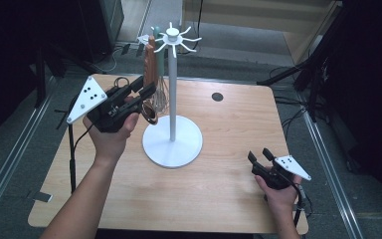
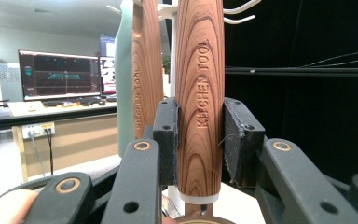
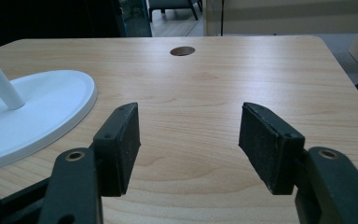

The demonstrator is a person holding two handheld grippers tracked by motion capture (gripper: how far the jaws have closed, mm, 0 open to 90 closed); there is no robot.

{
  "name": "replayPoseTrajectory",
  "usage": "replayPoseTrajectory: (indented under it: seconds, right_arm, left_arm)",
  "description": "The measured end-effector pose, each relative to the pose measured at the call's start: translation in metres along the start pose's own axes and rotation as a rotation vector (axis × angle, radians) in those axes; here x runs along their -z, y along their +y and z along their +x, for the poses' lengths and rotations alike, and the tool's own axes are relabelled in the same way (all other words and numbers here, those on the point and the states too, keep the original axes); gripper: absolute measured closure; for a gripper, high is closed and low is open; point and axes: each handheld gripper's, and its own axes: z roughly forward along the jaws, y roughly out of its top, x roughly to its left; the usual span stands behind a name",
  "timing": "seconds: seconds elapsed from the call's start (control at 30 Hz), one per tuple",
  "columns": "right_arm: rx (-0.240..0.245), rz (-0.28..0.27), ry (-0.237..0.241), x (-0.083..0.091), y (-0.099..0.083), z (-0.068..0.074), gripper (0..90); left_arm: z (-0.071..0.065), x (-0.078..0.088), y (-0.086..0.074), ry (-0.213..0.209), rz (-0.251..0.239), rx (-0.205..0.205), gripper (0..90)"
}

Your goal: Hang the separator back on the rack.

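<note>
A white hook stand rises from its round base in the middle of the wooden table. Several utensils hang from its left hooks. My left gripper is shut on the lower part of one wooden handle marked KITCHEN TOOL, both pads pressing its sides. A second wooden handle and a pale green handle hang just behind it. My right gripper rests low near the table's front right, open, with bare tabletop between its fingers. The stand's base lies to its left.
A dark round hole sits in the table behind the stand. Black tripod legs and cables stand on the floor around the table. Monitors on a desk are far off in the left gripper view.
</note>
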Motion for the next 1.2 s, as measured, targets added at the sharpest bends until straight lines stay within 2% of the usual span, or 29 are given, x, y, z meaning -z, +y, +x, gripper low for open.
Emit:
replayPoseTrajectory:
  seconds: [0.5,0.67,0.73,0.77,0.83,0.9,1.0,1.1,1.2]
  right_arm:
    - [-0.003,0.001,0.001,0.001,0.000,0.000,39.5]
    - [0.001,-0.001,0.000,0.001,0.000,-0.001,39.5]
    - [-0.002,0.001,0.001,0.001,0.000,0.000,39.5]
    - [-0.003,0.002,0.001,0.001,0.000,0.000,39.4]
    - [-0.004,0.002,0.000,0.001,0.000,0.000,39.4]
    - [-0.004,0.002,0.002,0.001,0.000,0.000,39.4]
    - [-0.004,0.002,0.002,0.001,0.000,0.000,39.4]
    - [0.001,0.001,0.005,0.000,0.000,0.000,39.4]
    - [0.004,0.002,0.004,0.000,0.000,0.001,39.4]
  left_arm:
    - [-0.002,-0.010,-0.005,0.008,0.034,-0.001,70.1]
    - [0.002,-0.011,-0.009,-0.022,0.029,0.023,69.7]
    - [0.002,-0.011,-0.009,-0.017,0.022,0.018,68.9]
    - [0.000,-0.009,-0.011,0.008,0.009,0.005,66.4]
    - [0.000,-0.007,-0.014,0.035,0.017,0.007,54.4]
    - [0.001,-0.006,-0.015,0.029,0.021,0.010,49.0]
    - [0.002,-0.001,-0.020,0.051,0.021,0.020,39.3]
    - [0.006,0.007,-0.028,0.052,0.021,0.037,34.3]
    - [0.008,0.013,-0.035,0.067,0.025,0.028,31.5]
